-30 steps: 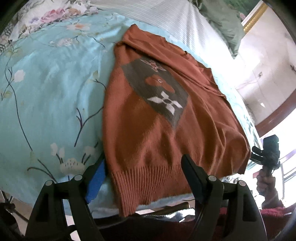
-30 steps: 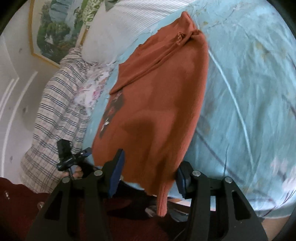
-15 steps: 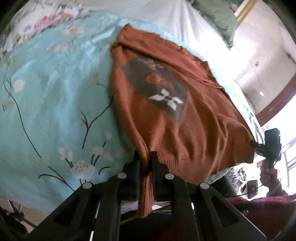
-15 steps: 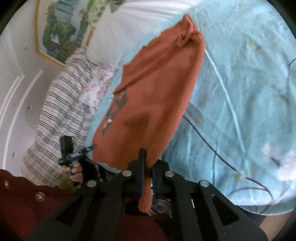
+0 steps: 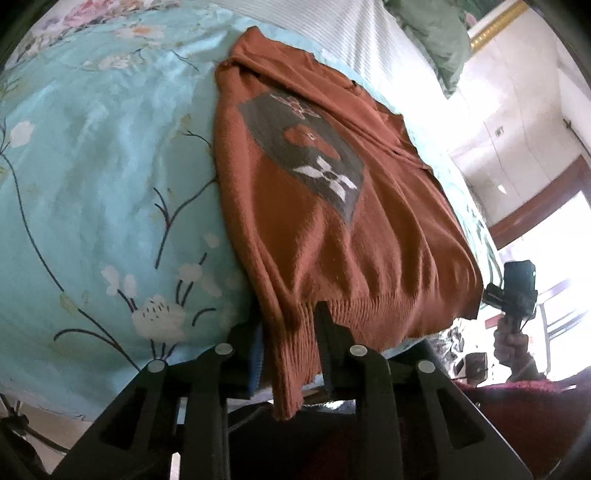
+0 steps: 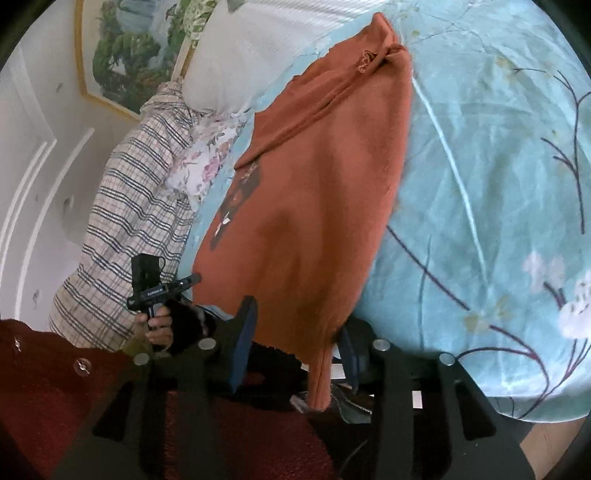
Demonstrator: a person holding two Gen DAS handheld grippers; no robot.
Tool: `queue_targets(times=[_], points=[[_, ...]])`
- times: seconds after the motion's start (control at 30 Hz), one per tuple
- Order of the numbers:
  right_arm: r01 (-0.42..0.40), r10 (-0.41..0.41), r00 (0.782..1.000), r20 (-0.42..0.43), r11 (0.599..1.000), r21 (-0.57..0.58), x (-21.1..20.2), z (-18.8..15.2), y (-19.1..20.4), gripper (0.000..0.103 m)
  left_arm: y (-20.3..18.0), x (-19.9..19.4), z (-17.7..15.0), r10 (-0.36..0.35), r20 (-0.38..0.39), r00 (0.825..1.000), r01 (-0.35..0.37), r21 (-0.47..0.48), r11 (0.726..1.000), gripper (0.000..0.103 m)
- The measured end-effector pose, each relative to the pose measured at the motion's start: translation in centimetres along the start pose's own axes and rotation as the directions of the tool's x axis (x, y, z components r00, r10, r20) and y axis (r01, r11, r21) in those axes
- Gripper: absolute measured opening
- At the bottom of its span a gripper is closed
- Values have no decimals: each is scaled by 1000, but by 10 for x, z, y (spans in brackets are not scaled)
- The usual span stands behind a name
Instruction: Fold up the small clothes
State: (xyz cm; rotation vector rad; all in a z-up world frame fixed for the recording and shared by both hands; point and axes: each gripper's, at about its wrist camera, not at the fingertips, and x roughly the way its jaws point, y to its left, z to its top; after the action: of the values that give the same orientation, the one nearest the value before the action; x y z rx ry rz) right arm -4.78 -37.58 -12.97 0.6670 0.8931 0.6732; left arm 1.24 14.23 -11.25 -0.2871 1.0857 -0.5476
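A rust-orange knitted sweater (image 5: 332, 206) with a grey patch and a white flower motif lies flat on a turquoise floral bedsheet (image 5: 92, 177). Its ribbed hem hangs over the near bed edge. My left gripper (image 5: 288, 332) stands around the hem's left corner, jaws a little apart, cloth loose between them. In the right wrist view the sweater (image 6: 317, 184) runs away from me. My right gripper (image 6: 295, 332) is open, its jaws wide on either side of the hem's right corner, which hangs down between them.
A white striped pillow (image 5: 369, 40) and a green cushion (image 5: 436, 33) lie at the head of the bed. A plaid blanket (image 6: 133, 206) is heaped at the bed's far side. The other hand-held gripper shows in each view (image 5: 517, 291) (image 6: 155, 288).
Both grippers were shut on the hem corners half a second ago. Now both have opened, the right one wide, and the sweater hem has settled back over the bed edge.
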Motion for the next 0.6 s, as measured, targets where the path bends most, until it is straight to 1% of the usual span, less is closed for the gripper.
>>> queue_targets(times=[0.03, 0.07, 0.1, 0.13, 0.2, 0.27, 0.33, 0.4, 0.43, 0.53, 0.6], points=[[-3, 3, 1000, -2, 1000, 1, 3, 0, 1, 40, -2, 2, 0, 3, -5, 1000, -3, 11, 1000, 22], [-3, 3, 1000, -8, 1000, -1, 7, 0, 2, 34, -5, 4, -1, 9, -9, 1000, -9, 26, 1000, 19], [-3, 3, 1000, -18, 1000, -3, 11, 0, 4, 15, -8, 5, -1, 21, -5, 1000, -21, 46, 999, 7], [-12, 12, 1000, -14, 1000, -4, 12, 0, 5, 8, -10, 5, -2, 25, -4, 1000, -25, 62, 998, 7], [-51, 51, 999, 19, 999, -2, 7, 1, 7, 8, -12, 0, -5, 23, 18, 1000, -24, 62, 998, 6], [-110, 110, 991, 71, 994, -3, -6, 5, 13, 8, -10, -11, -5, -7, 61, 998, 5, 26, 1000, 6], [-147, 149, 982, 118, 989, -25, -20, 12, 22, 8, -11, -23, -3, -27, 107, 994, 26, 8, 1000, 6], [-179, 183, 971, 156, 983, -38, -29, 21, 28, 8, -17, -39, 3, -62, 176, 982, 62, 3, 998, 6], [-197, 202, 963, 179, 979, -46, -34, 27, 31, 7, -20, -47, 8, -82, 214, 973, 84, 1, 997, 6], [-196, 207, 953, 222, 978, -72, -41, 43, 40, 7, -28, -62, 22, -107, 297, 949, 113, -2, 994, 5], [-181, 198, 951, 237, 979, -91, -42, 55, 45, 7, -33, -69, 38, -120, 348, 930, 130, -7, 991, 5]])
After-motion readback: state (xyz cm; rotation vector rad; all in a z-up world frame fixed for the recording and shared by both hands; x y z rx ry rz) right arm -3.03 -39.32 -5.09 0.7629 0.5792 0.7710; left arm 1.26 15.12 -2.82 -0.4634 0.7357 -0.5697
